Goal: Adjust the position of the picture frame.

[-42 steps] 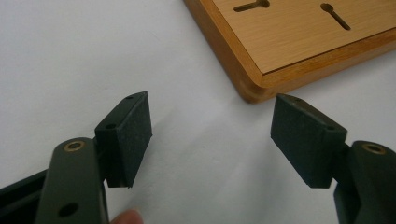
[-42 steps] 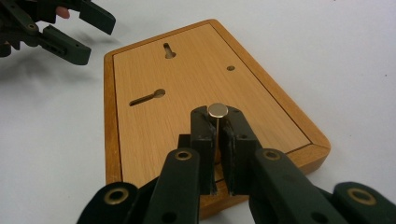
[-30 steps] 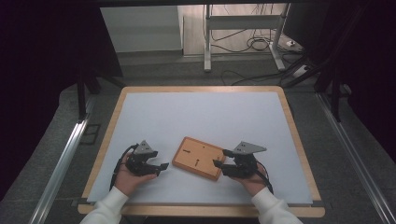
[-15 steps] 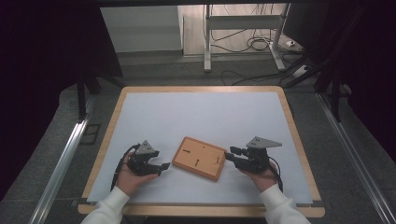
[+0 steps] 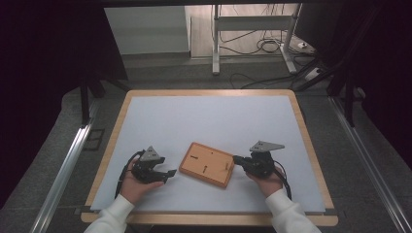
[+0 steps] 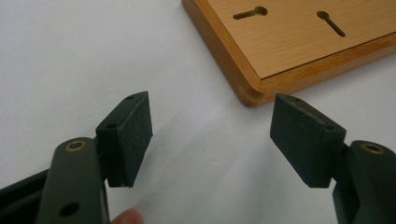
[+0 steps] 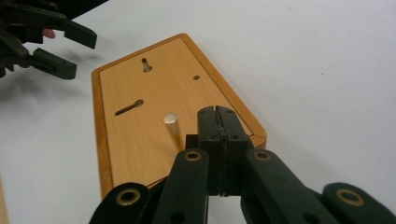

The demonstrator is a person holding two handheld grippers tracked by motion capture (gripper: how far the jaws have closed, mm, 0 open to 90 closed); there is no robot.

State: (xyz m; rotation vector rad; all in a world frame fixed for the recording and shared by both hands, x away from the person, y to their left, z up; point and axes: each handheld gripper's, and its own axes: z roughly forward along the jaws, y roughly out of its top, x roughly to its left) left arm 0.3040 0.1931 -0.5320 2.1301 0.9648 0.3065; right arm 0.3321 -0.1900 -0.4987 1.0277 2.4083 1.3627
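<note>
A flat wooden board with two keyhole slots lies on the white table mat, turned at an angle. A short metal peg stands up from it. My right gripper is at the board's right edge, shut, with nothing visible between its pads; its tips hang just over the board's near edge beside the peg. My left gripper rests to the left of the board, open and holding nothing. One corner of the board lies just beyond its spread jaws. From the right gripper view, the left gripper sits past the board's far end.
The white mat sits in a wooden table frame. Metal rails run along both sides. A stand and cables are on the floor beyond the far edge.
My right hand has shifted slightly to the right and turned a little at the board's edge. The board and the left gripper have stayed in place.
</note>
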